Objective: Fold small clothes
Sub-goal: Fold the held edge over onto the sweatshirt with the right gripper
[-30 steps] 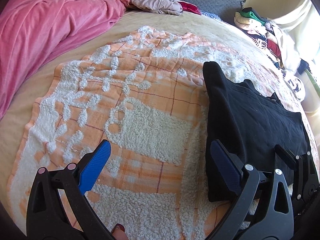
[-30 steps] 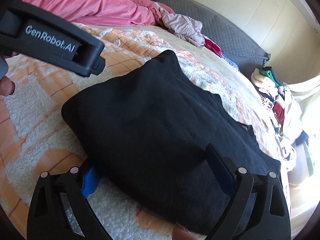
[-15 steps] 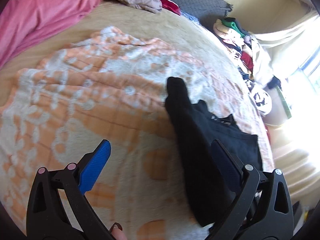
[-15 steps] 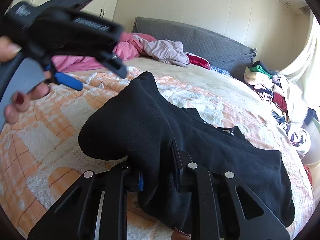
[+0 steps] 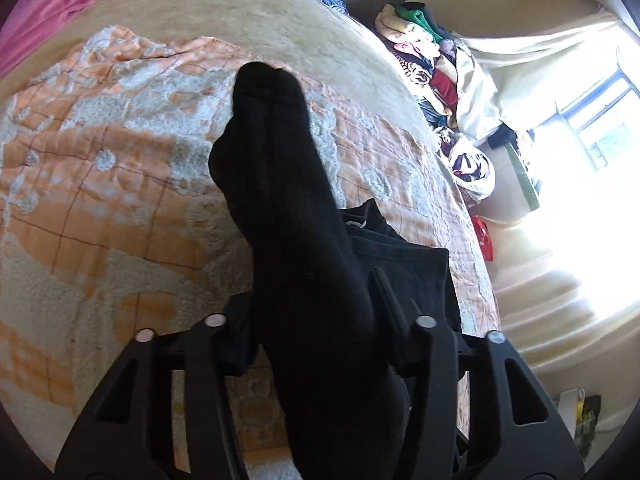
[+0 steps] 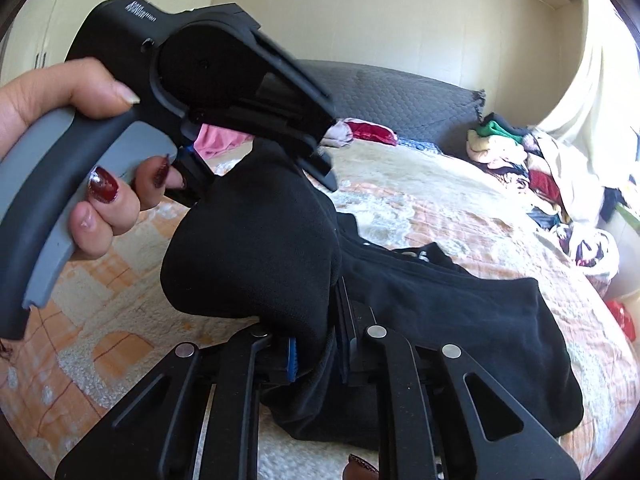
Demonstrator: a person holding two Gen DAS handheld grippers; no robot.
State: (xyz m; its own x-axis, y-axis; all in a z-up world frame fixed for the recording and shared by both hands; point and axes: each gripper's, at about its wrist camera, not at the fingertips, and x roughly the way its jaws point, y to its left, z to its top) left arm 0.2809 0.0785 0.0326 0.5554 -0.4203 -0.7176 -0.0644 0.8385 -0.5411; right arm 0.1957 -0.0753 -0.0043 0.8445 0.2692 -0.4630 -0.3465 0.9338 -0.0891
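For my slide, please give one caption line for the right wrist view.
Both grippers lift the black garment off the orange blanket; right gripper clamped on its edge.

**Two wrist cameras, close over the bed**

The left wrist view looks steeply down along its fingers at the orange-and-white blanket (image 5: 100,184), very near it, toward the bed's far right corner and the bright window (image 5: 600,128). The right wrist view sits lower and flatter, facing the grey headboard (image 6: 400,100) across the bed. Both share the black garment (image 5: 288,208) close in front, the blanket and the clothes pile (image 6: 516,152) at the bed's right edge.
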